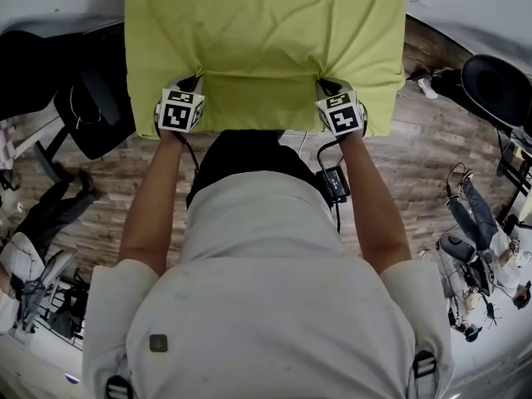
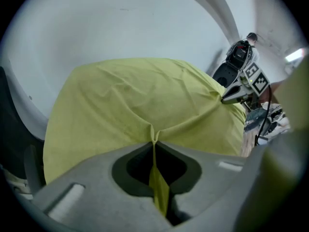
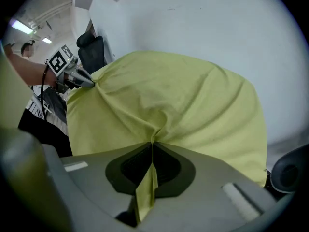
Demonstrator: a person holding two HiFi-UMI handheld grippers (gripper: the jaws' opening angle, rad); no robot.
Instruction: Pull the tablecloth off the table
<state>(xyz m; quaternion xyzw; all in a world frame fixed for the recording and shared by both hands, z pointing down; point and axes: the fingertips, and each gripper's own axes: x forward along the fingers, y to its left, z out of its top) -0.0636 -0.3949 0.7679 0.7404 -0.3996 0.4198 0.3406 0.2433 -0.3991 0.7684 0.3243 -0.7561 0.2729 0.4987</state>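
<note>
Overhead, a yellow-green fabric tablecloth (image 1: 266, 32) is seen spread over the desk, which is hidden beneath it, with its near edge hanging towards the person (image 1: 266, 289). A pinch of that edge is clamped tight in the left claw (image 1: 188, 88), and another fold is clamped likewise in the right claw (image 1: 330, 88), well apart from it.

The tablecloth (image 1: 266, 32) was plain yellow-green, each gripper's marker cube (image 1: 180, 110) bore black-and-white squares, and the floor (image 1: 424, 156) was brown wood-grain plank.
</note>
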